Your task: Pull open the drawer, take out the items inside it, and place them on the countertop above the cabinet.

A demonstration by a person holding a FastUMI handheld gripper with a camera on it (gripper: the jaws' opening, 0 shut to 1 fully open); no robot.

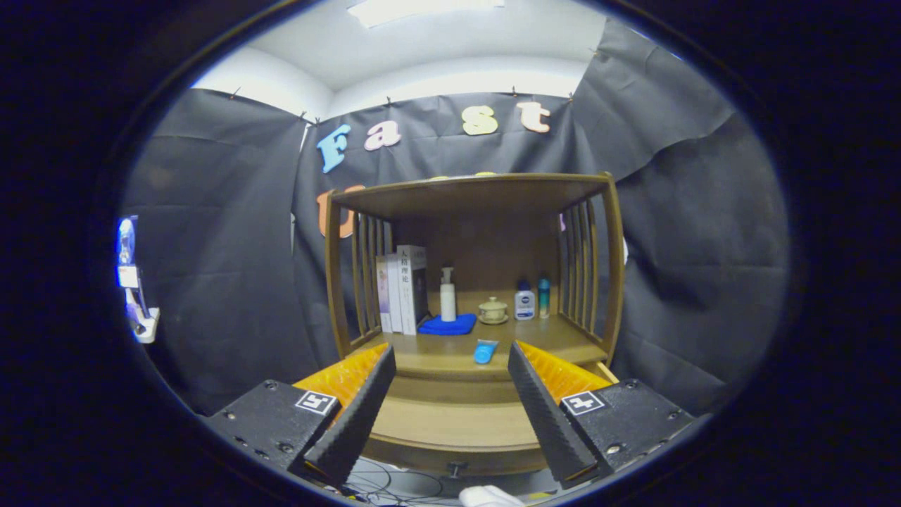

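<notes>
Gripper view: my tongs (450, 394) hang wide open, gripping nothing. Between the fingers lies one pulled-out drawer (454, 422); its contents I cannot make out. Beyond them, on the countertop (563, 336): three books (402, 289), one pump bottle (448, 294) on one blue cloth (448, 325), one lidded cup (493, 310), two small bottles (524, 301), one blue tube (485, 350).

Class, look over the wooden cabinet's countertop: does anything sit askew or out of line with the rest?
One thing: the blue tube lies flat near the front edge of the countertop, while the books, pump bottle and small bottles stand upright at the back. The gripper is open, holding nothing.
</notes>
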